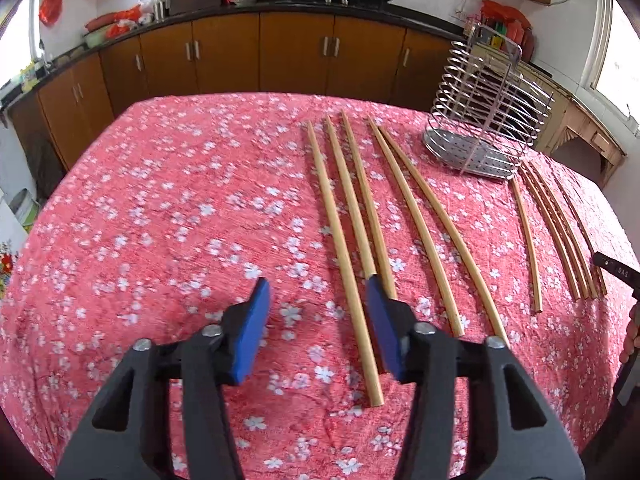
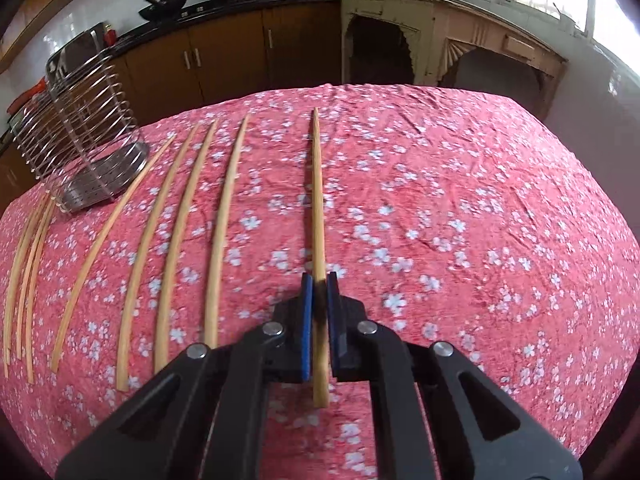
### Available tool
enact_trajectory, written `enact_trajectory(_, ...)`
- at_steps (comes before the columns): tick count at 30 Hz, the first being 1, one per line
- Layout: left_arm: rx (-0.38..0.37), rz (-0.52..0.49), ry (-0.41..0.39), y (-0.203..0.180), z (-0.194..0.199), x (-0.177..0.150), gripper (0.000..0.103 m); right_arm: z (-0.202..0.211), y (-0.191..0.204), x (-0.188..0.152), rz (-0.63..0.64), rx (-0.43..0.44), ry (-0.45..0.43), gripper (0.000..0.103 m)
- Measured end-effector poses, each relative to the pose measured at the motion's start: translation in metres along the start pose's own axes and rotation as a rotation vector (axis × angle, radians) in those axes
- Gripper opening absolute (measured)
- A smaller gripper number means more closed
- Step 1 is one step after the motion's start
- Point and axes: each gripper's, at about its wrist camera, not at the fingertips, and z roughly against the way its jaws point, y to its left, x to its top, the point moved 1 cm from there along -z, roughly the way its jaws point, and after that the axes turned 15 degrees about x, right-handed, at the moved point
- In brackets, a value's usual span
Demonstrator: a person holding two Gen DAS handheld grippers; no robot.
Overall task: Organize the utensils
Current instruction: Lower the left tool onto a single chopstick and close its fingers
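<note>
Between blue rubbery pads point(image 2: 307, 320), a slim round wooden chopstick point(image 2: 318, 200).

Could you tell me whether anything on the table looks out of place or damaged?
Nothing looks damaged or spilled. The wire utensil rack stands upright and empty on the floral tablecloth, while the chopsticks lie loose in rows beside it; the right gripper grips one chopstick.
</note>
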Motion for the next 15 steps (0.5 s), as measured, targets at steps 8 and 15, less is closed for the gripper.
enact_trajectory(8, 0.036, -0.074, 0.020, -0.017, -0.015, 0.008, 0.019, 0.000, 0.002, -0.005, 0.036, -0.016, -0.012, 0.008)
enact_trajectory(15, 0.114, -0.102, 0.011, -0.015, -0.038, 0.031, 0.007, -0.003, 0.000, -0.002, 0.028, -0.005, -0.016, 0.008)
